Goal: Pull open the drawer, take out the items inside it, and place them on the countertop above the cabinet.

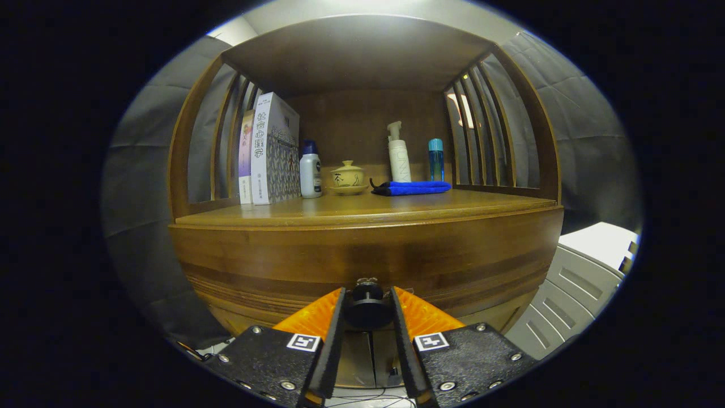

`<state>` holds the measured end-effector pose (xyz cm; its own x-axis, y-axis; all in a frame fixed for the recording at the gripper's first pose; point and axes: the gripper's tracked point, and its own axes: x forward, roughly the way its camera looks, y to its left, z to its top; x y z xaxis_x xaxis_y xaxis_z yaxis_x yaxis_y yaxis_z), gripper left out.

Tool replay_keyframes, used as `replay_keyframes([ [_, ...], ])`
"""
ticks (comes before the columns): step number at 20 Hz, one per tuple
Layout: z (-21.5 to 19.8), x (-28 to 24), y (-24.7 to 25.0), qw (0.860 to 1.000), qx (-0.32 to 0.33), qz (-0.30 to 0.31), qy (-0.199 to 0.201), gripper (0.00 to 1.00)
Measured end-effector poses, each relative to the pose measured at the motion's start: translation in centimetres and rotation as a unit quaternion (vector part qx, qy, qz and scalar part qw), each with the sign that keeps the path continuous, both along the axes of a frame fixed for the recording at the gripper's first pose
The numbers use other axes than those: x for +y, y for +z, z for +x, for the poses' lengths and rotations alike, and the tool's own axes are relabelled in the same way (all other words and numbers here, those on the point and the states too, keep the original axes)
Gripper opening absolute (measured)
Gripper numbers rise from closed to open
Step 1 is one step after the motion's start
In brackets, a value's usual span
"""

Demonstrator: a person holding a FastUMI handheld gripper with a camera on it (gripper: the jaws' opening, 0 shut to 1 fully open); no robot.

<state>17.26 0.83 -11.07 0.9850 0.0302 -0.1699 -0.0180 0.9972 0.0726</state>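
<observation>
A wooden cabinet stands close in front of me, its drawer front (362,258) spanning the width below the countertop (362,212). The dark round drawer knob (367,306) sits between my two fingers, and my gripper (367,309) is shut on it, both fingers pressing its sides. The drawer front looks flush with the cabinet; its inside is hidden.
At the back of the countertop stand books (269,150), a small white bottle (310,173), a lidded tea cup (348,177), a pump bottle (399,156), a blue bottle (436,160) and a folded blue cloth (413,187). Slatted sides and a top shelf (357,51) enclose it. A white crate (578,283) sits lower right.
</observation>
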Motion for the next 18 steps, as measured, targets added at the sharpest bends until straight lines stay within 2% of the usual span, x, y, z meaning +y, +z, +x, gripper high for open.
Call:
replay_keyframes([
  [3,-0.2,0.1,0.0,1.0,0.011,-0.017,0.004,0.4],
  [18,-7.4,-0.3,0.1,0.999,0.016,-0.03,-0.001,0.39],
])
